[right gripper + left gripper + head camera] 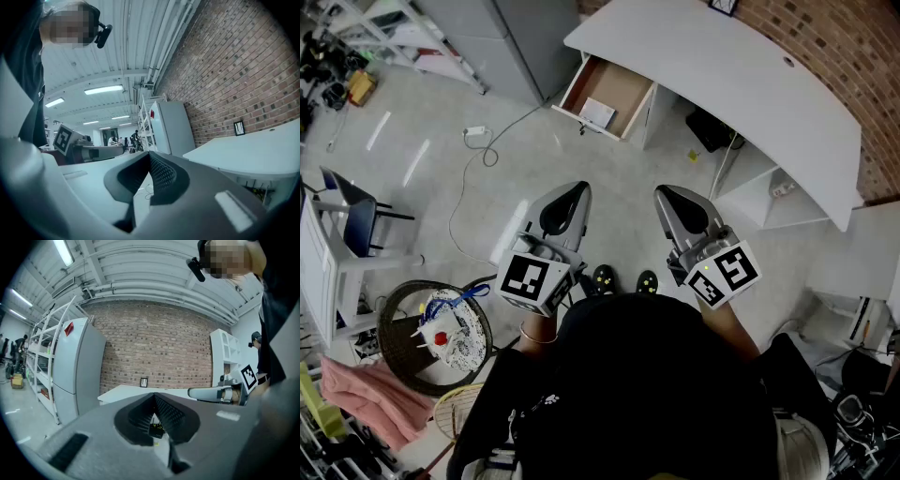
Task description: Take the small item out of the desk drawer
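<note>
- The person's dark top (661,375) was closest to the camera, and just past it were the two claws, side by side.
- The left claw (577,191) was clenched tight with nothing in it.
- The right claw (662,193) was clenched tight too, and it was empty.
- The small item (598,112) looked like a flat white thing. It lay inside the drawer (623,86), near the front edge.
- The drawer was pulled out from under the white desk (722,84), so you could see right down into it.
- A brick wall (853,47) stood behind the desk.
- A long stretch of grey floor (619,169) lay between the claws and the drawer, so both claws were well away from the item.
- The job had hardly begun, I think. The step was to walk up to the drawer.
- To do it well, get close first. Then open one claw wide before it goes in.
- Come down from above and keep off the drawer walls.
- The item looked thin, so pinch it by an edge and lift slowly.
</note>
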A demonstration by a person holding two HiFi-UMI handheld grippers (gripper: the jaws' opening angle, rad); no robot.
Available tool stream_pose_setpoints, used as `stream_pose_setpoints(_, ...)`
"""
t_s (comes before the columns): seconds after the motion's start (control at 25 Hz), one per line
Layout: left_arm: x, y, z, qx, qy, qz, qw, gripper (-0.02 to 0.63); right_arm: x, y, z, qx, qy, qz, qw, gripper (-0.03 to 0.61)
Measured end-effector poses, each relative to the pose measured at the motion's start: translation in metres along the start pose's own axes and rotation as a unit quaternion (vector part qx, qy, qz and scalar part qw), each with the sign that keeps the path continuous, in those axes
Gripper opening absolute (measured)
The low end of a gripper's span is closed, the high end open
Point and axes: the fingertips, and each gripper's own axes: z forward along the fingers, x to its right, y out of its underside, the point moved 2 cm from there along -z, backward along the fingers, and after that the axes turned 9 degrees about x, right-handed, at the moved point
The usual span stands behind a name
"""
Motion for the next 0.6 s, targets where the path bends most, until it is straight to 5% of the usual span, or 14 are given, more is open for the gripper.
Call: stream_pose_setpoints(0.6, -0.017, -0.002, -0.011, 0.002, 0.002, -0.009, 1.0, 0.0, -0.012, 0.001, 0.01, 0.005, 0.007, -0.01, 1.0, 0.009)
